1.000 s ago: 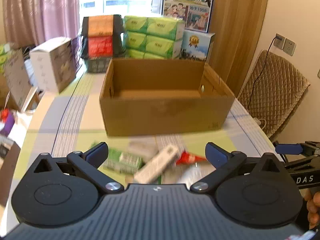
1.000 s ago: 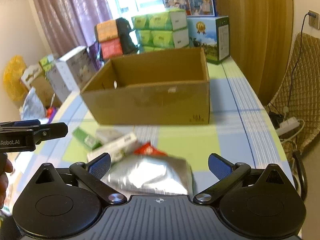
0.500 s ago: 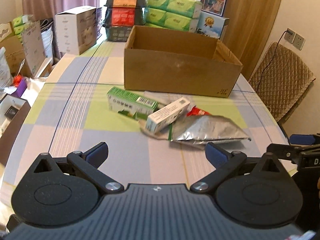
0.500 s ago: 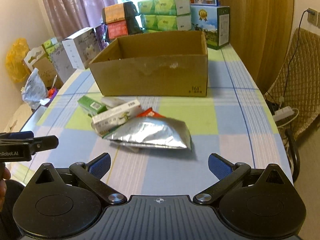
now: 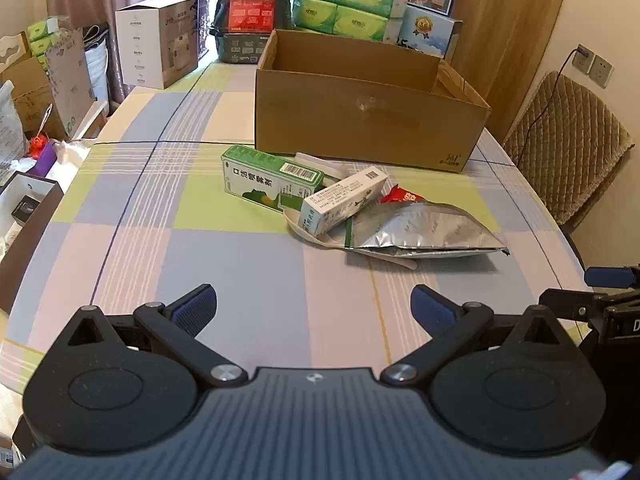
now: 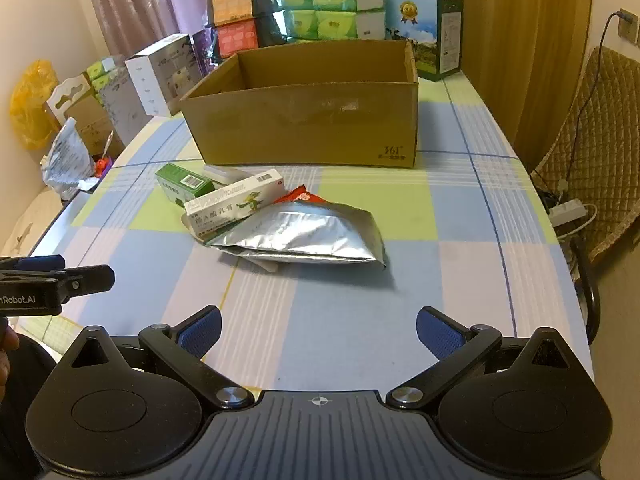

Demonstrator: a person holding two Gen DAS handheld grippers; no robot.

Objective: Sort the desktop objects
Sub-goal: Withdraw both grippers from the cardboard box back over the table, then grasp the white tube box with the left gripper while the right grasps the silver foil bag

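**A:** so what's on the tabletop (image 5: 224, 264) right now?

**B:** Little pile in the middle of the checked cloth. Green box (image 5: 270, 180) with a barcode on the left, a white carton (image 5: 342, 200) leaning across it, and a silver foil pouch (image 5: 420, 232) on the right with a red packet (image 5: 402, 197) poking out behind it. There's something pale and flat under the pouch, can't tell what. Behind the pile, near it but not touching, sits an open cardboard box (image 5: 364, 120), and I can't see anything inside it from either view.

**A:** and the grippers?

**B:** Both hang back at the near edge, well short of the pile. Left gripper (image 5: 314, 306) has its jaws spread wide, nothing between them. Right gripper (image 6: 318, 330) same deal, wide apart and holding nothing. Each one shows at the edge of the other's camera.

**A:** background?

**B:** Stacked green tissue packs (image 6: 332, 8) and a white appliance box (image 5: 158, 40) at the far end.
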